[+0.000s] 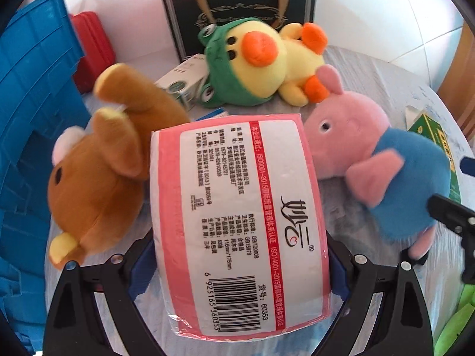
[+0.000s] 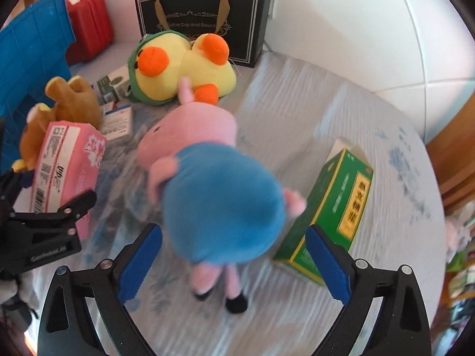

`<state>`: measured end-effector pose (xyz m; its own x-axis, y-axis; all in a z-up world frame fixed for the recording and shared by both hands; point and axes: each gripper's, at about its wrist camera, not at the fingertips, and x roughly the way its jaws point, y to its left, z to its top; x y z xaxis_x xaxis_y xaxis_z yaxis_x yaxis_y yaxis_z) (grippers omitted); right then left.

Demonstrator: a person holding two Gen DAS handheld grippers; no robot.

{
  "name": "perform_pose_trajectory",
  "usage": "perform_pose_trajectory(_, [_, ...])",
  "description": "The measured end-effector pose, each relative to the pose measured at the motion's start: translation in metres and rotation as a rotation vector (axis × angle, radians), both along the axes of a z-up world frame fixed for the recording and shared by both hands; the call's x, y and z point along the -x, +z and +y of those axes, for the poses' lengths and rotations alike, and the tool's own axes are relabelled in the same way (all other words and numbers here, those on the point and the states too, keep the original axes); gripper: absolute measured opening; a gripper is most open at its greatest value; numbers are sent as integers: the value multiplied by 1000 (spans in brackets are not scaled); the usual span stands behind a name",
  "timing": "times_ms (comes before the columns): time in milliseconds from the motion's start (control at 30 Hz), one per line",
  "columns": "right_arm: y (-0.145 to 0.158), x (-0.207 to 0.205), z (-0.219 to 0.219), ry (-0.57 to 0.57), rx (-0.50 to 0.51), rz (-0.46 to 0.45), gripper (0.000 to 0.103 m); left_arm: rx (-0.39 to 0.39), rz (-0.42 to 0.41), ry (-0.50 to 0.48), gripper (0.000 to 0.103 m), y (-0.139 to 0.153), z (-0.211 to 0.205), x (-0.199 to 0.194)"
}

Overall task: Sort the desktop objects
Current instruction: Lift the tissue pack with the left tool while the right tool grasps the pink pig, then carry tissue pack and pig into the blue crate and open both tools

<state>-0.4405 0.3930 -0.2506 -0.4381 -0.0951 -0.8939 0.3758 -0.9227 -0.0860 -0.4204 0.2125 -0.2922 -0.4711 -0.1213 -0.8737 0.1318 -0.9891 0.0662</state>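
The left hand-held gripper held the pink plastic-wrapped tissue pack across its width, above the tabletop between a brown bear plush and a pink pig plush in a blue dress. The pack looked light, squashy and slick, best gripped mid-body. The right hand-held gripper stood wide around the pig's soft belly, seemingly not yet pressing.
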Motion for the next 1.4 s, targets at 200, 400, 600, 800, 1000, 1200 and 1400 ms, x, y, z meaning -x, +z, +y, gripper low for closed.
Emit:
perform_pose_trajectory(200, [-21,22,-19,77,-84,-29,103,14,0,-17,93,-7,6,15])
perform_pose_trajectory(400, [-41,33,-22,75,-51,-66,103,17,-9,-15,93,-14,4,22])
perform_pose_trajectory(600, [-31,26,-8,5,48,-25,84,6,23,-15,93,-4,2,14])
perform_pose_trajectory(800, [12,3,7,-32,150,45,82,15,118,-8,93,37,2,-10])
perform_pose_trajectory(1000, [70,-38,7,-6,207,164,82,39,235,11,93,91,1,-48])
perform_pose_trajectory(1200, [132,-83,-13,43,257,307,83,80,362,62,93,152,-16,-101])
perform_pose_trajectory(1400, [194,-127,-57,117,311,434,83,113,481,116,93,209,-61,-149])
